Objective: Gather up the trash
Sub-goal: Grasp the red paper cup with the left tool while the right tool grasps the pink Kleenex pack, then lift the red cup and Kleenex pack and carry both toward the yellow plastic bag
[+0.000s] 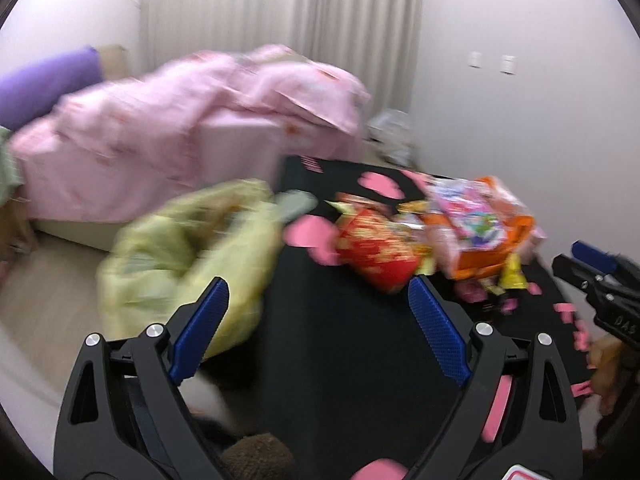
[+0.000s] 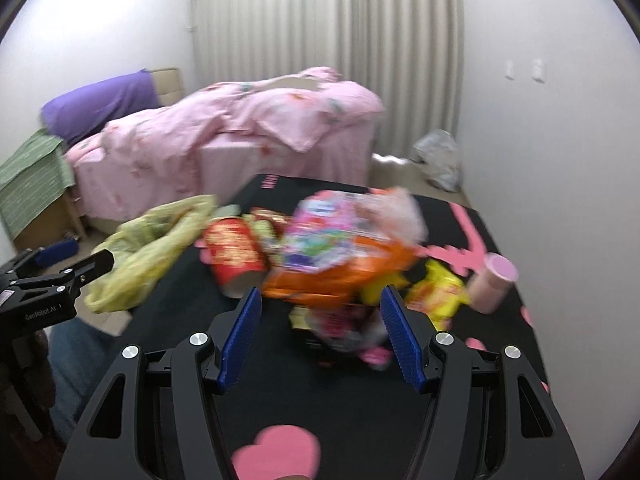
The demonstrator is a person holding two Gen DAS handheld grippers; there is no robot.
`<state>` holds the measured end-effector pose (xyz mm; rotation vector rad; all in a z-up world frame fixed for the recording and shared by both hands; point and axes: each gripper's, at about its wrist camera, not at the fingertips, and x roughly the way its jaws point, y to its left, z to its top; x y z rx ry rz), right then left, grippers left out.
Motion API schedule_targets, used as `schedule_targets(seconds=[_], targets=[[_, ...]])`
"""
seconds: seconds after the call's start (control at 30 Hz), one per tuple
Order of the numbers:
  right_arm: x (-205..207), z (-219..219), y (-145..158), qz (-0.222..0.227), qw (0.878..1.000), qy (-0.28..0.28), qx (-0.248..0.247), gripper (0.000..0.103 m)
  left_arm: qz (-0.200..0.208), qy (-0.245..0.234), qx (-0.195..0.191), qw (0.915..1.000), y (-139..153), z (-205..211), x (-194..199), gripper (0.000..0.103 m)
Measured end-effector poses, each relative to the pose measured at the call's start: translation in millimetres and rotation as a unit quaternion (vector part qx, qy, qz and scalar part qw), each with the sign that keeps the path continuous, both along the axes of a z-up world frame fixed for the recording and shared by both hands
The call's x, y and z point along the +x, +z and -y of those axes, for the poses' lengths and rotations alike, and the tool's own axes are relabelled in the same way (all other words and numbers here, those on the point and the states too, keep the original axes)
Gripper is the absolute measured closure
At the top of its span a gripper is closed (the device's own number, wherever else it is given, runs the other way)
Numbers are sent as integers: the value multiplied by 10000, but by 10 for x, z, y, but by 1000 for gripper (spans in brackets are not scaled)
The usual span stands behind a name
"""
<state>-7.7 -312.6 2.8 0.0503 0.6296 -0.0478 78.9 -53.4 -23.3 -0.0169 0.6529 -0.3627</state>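
A heap of snack wrappers lies on the black table (image 1: 340, 360) with pink shapes: a red cylindrical tub (image 1: 372, 248) (image 2: 234, 254), an orange and pink packet (image 1: 476, 220) (image 2: 340, 256), a yellow packet (image 2: 438, 294) and a pink cup (image 2: 494, 282). A yellow-green plastic bag (image 1: 180, 256) (image 2: 148, 248) sits at the table's left edge. My left gripper (image 1: 320, 300) is open, over the table edge between bag and tub, holding nothing. My right gripper (image 2: 318, 310) is open, just short of the wrapper heap, with dark and pink wrappers (image 2: 344, 332) lying between its fingers.
A bed with a pink quilt (image 2: 248, 128) and a purple pillow (image 2: 100, 104) stands behind the table. A crumpled grey bag (image 2: 438, 158) lies on the floor by the curtain. A green cloth (image 2: 28, 164) covers a stand at the left. A person's jeans-clad leg (image 2: 76, 360) is beside the table.
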Motion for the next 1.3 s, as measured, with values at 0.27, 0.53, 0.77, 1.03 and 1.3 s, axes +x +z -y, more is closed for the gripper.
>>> schedule_targets(seconds=[0.27,0.53,0.77,1.03,1.3], targets=[[336,416,-50,-253,9977,378,495,44,-293,-197,-490,9982,-29,370,619,10],[1118,3,-89,-115,9960,885,-27,46,-828,200,-527,9950,-226,19,787,10],[1354,-12,-499,-615,9921,1094,-61,84,-1162,103,-920,9889,-392,-95,843,11],[947,235,-536,-723,9911,1051,370,96,-1681,-307,-1333,9762,-506,147,950,15],[588,309,-401,-430,9916,1033,646,97,-2148,-4,-1627,9630,-588,320,1326,29]])
